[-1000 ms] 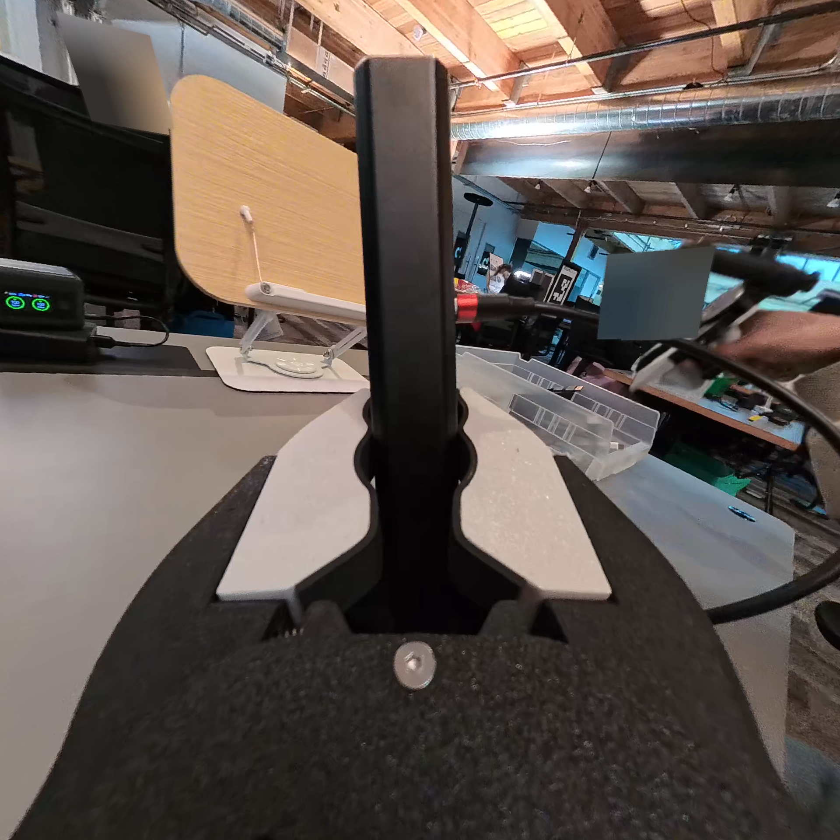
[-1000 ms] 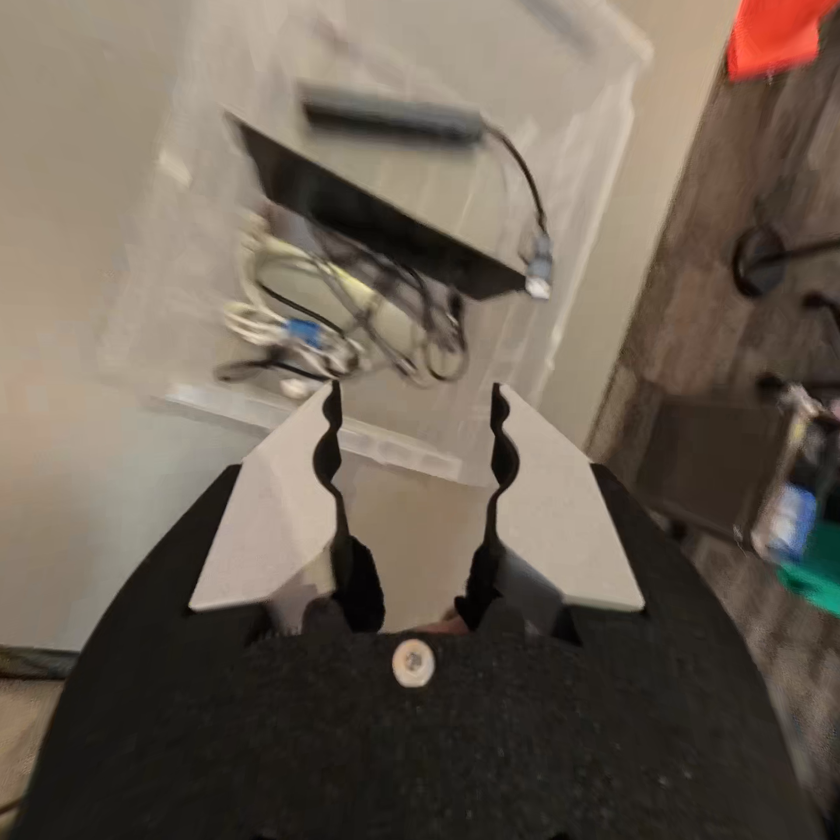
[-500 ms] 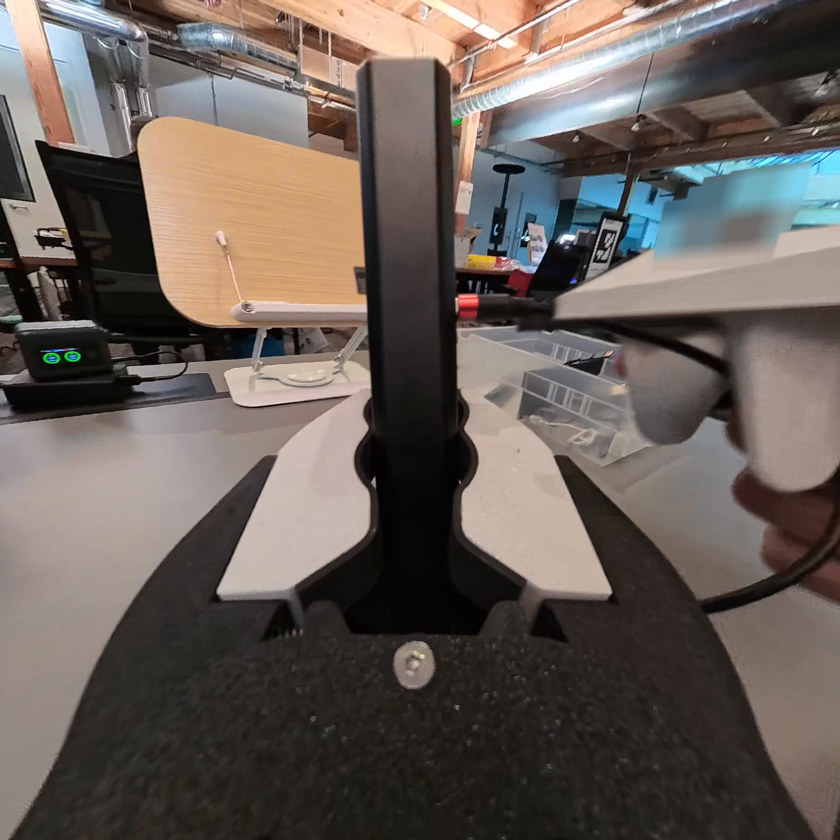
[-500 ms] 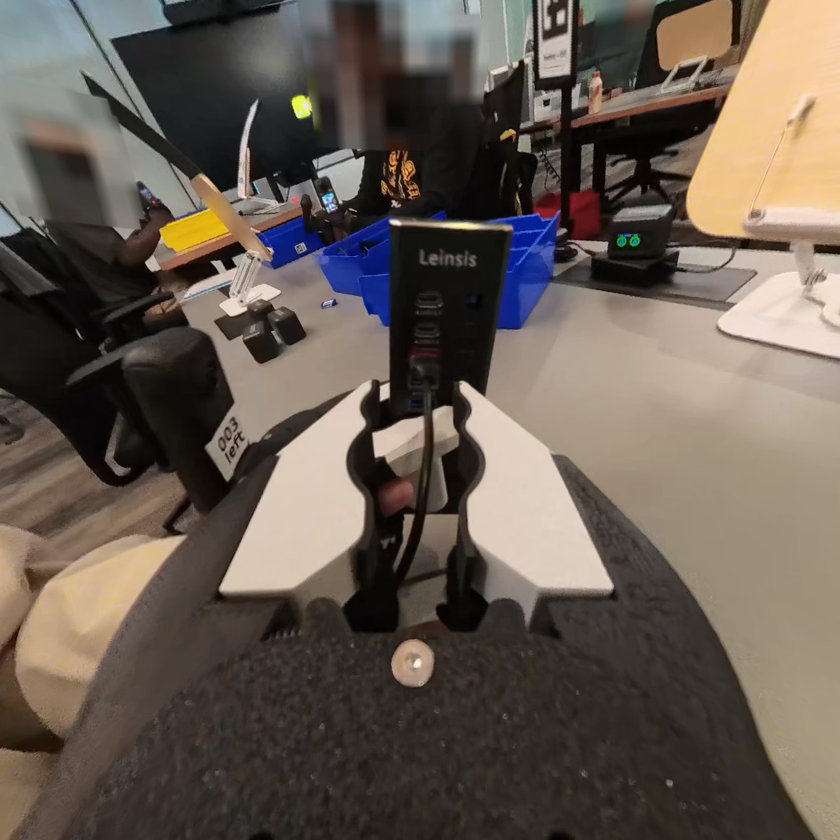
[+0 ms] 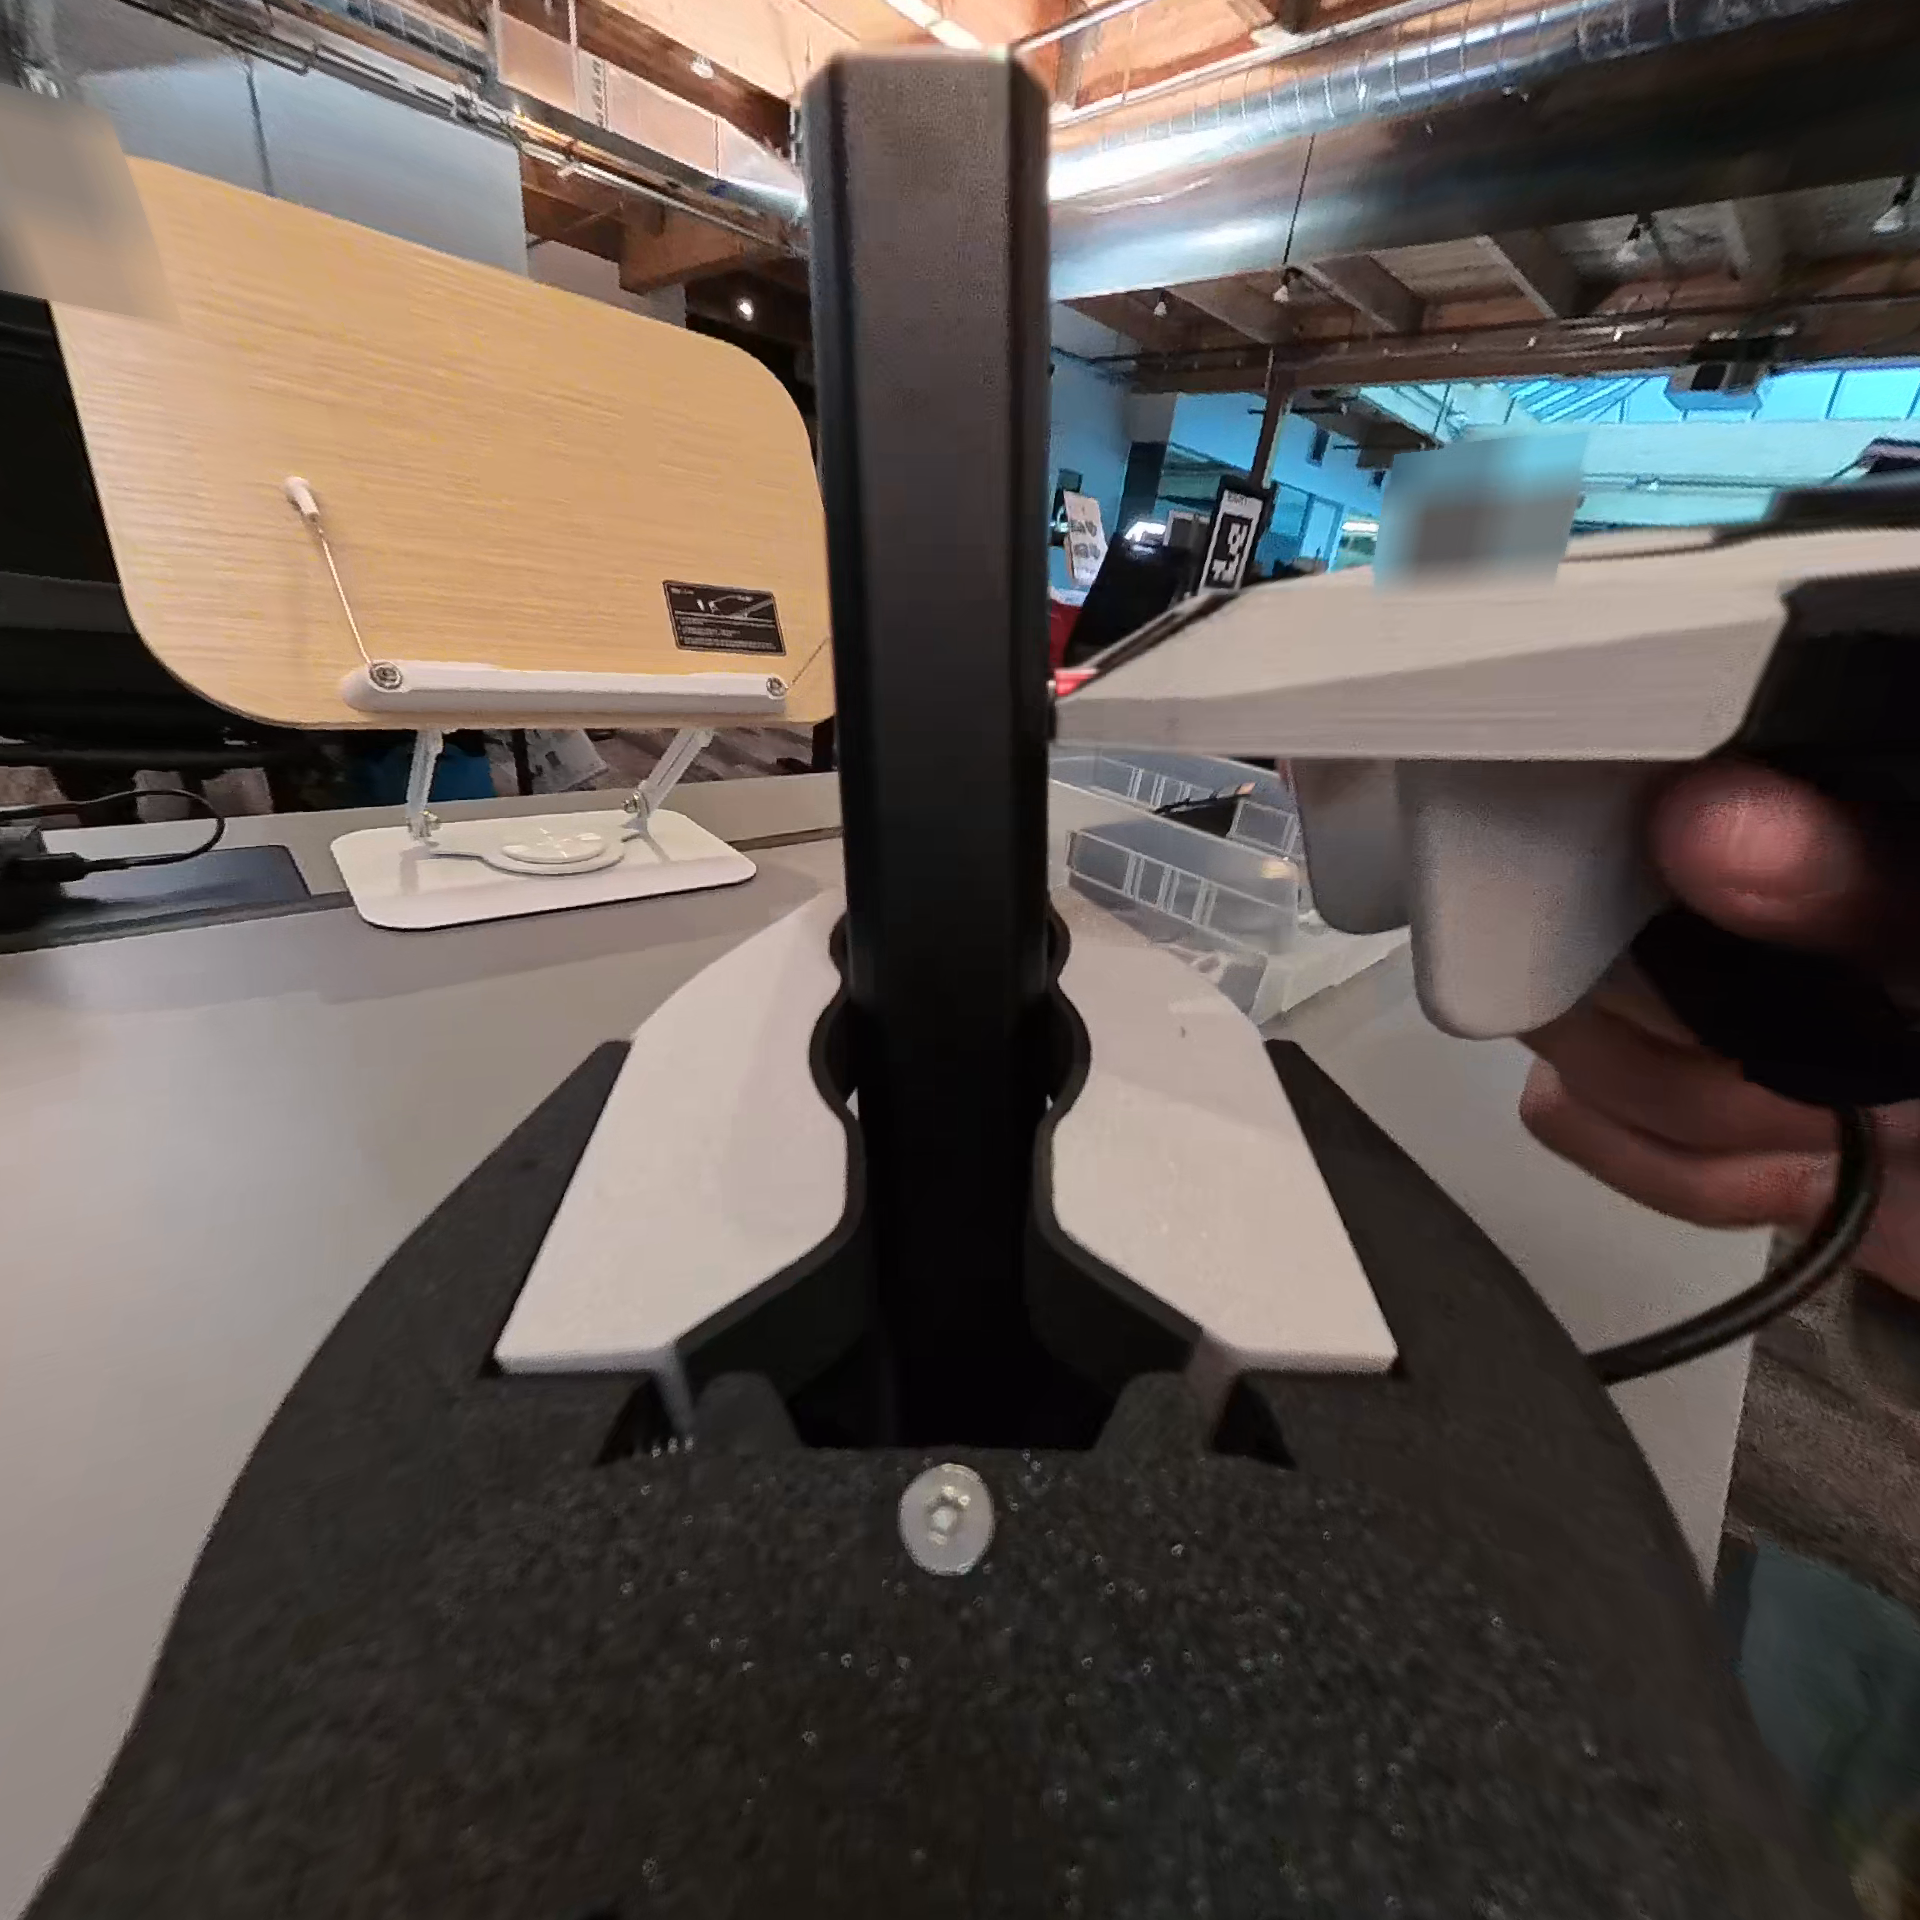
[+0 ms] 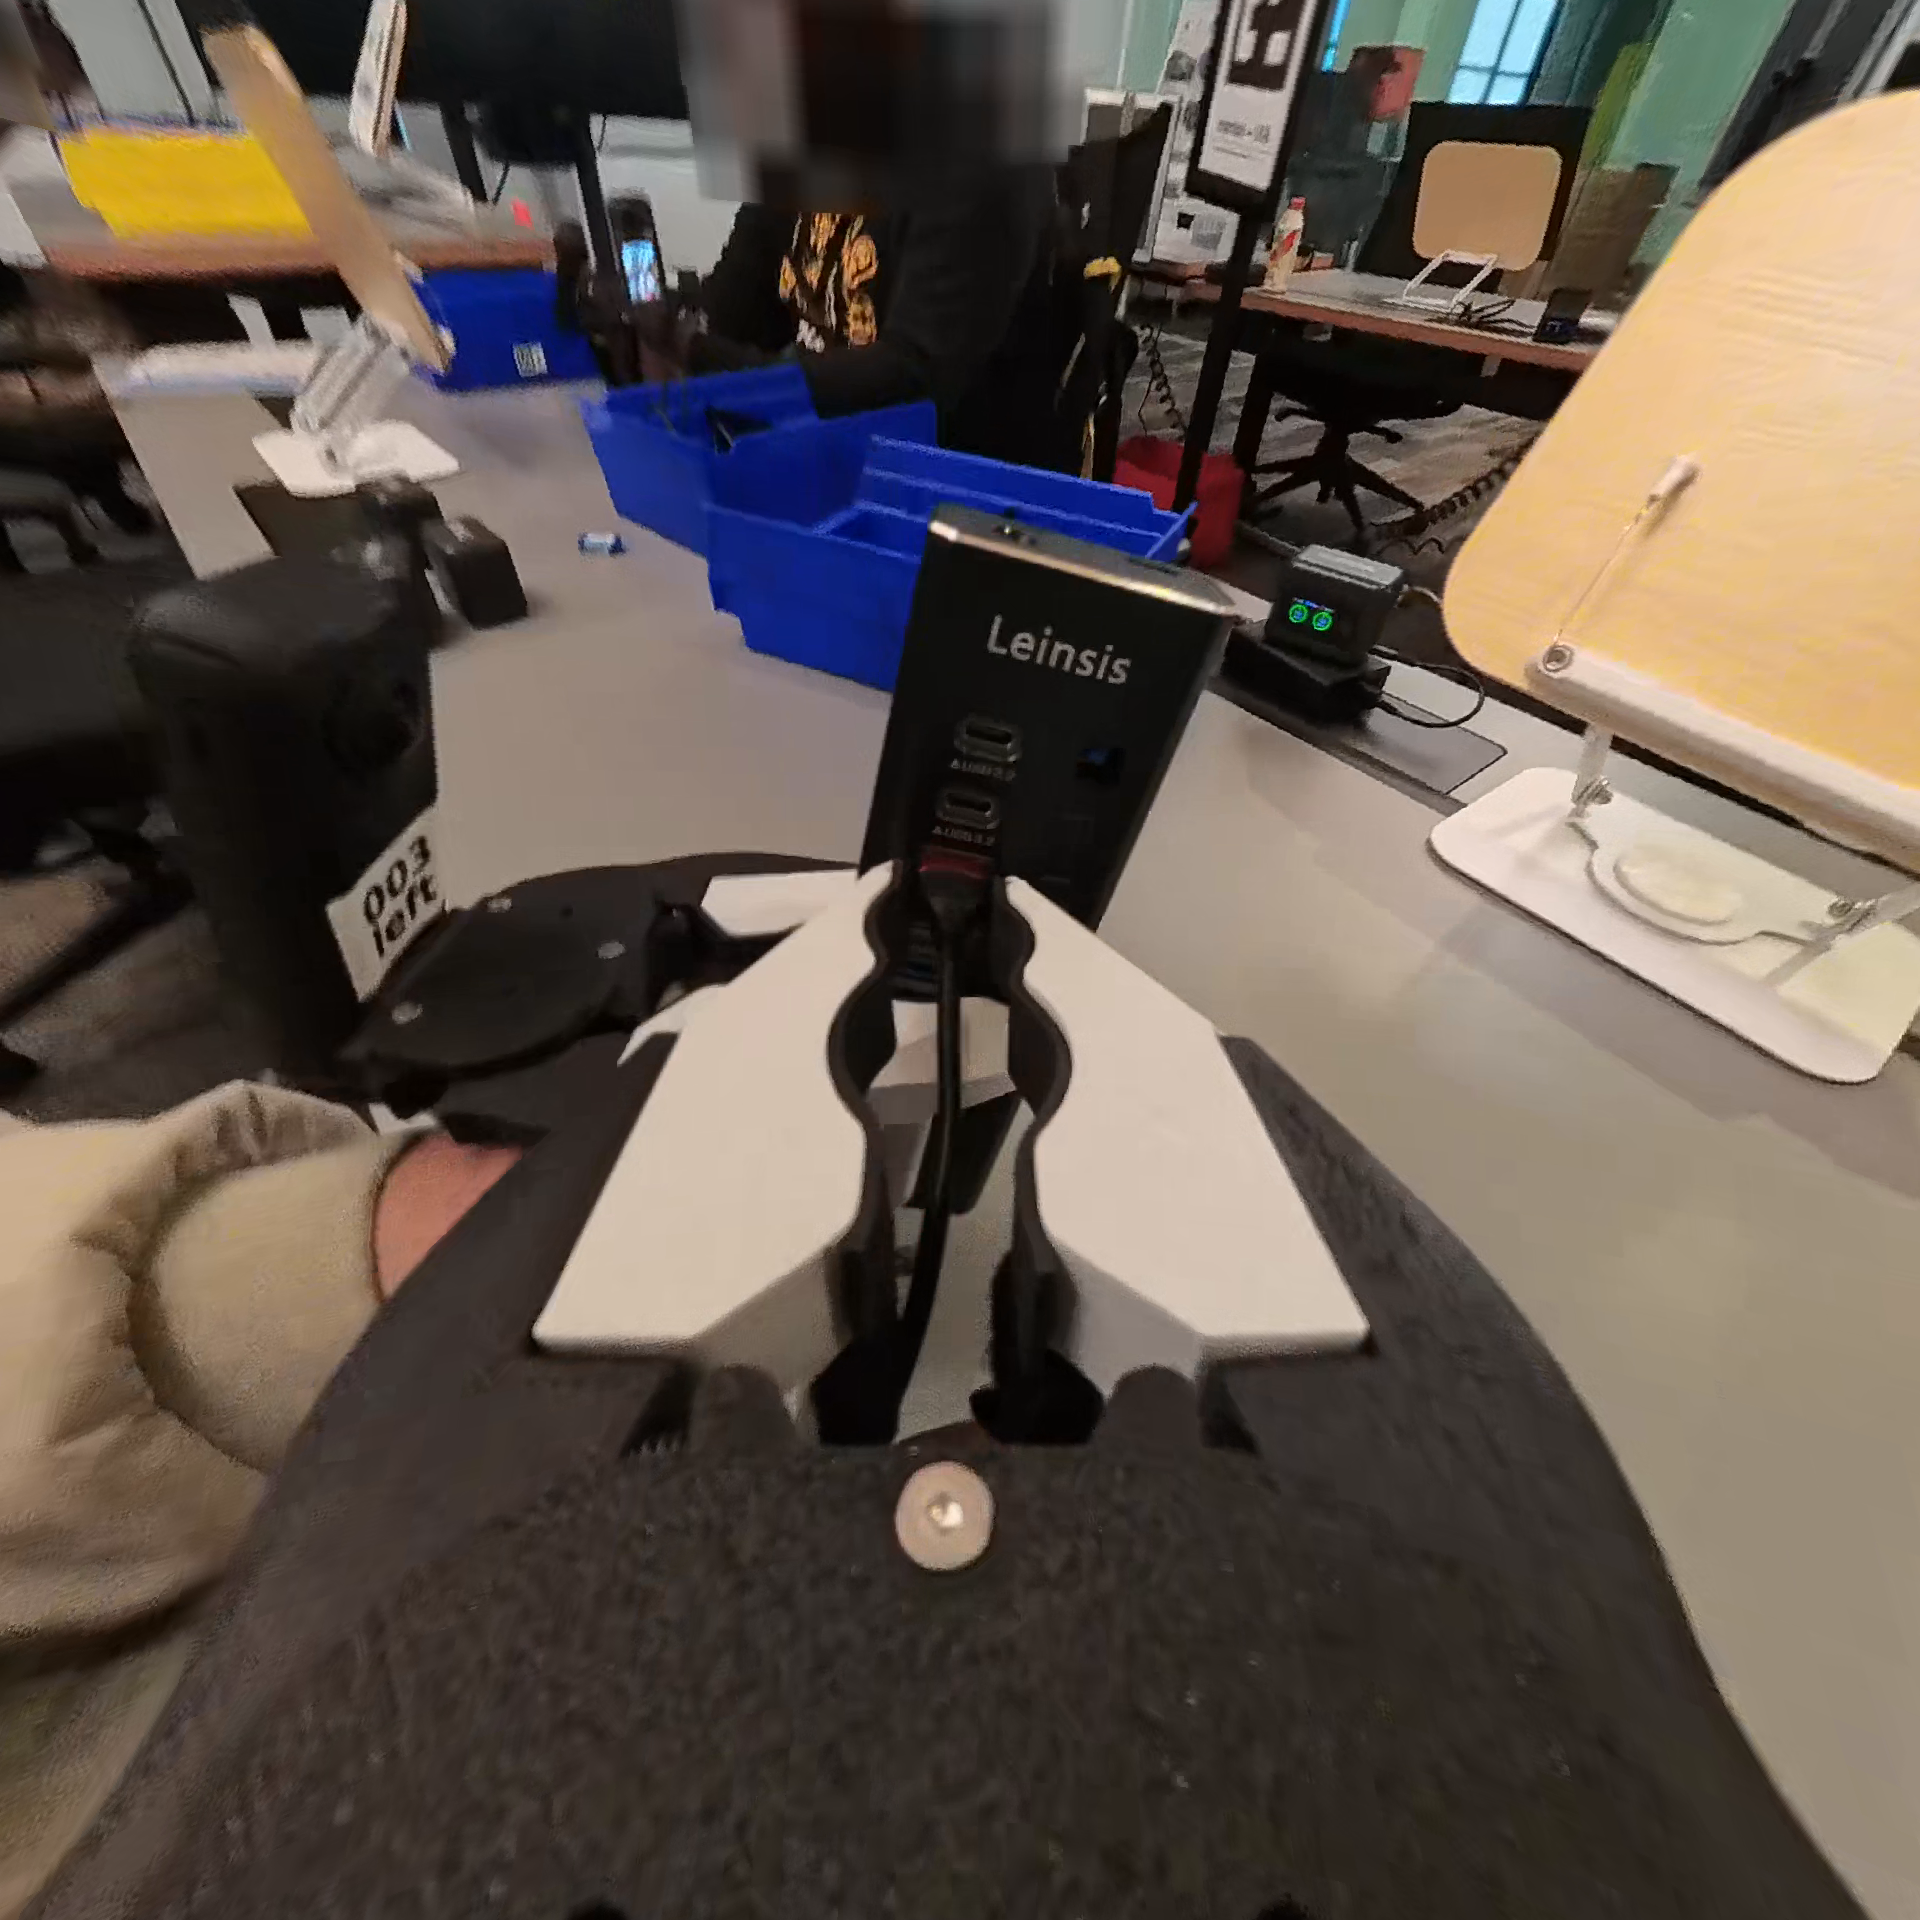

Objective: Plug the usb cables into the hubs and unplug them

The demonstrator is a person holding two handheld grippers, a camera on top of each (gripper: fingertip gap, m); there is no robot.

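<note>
Left gripper (image 5: 951, 997) clamps the upright black hub (image 5: 925, 520) at frame centre; bare table (image 5: 208, 1091) lies lower left; right gripper (image 6: 951, 925), nearer the hub than half a second ago, is closed on the cable (image 6: 940, 1122) at its plug, against the hub's ports.

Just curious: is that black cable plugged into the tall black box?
Plugged in: the thin black cable ends in a port of the upright black hub.
</note>
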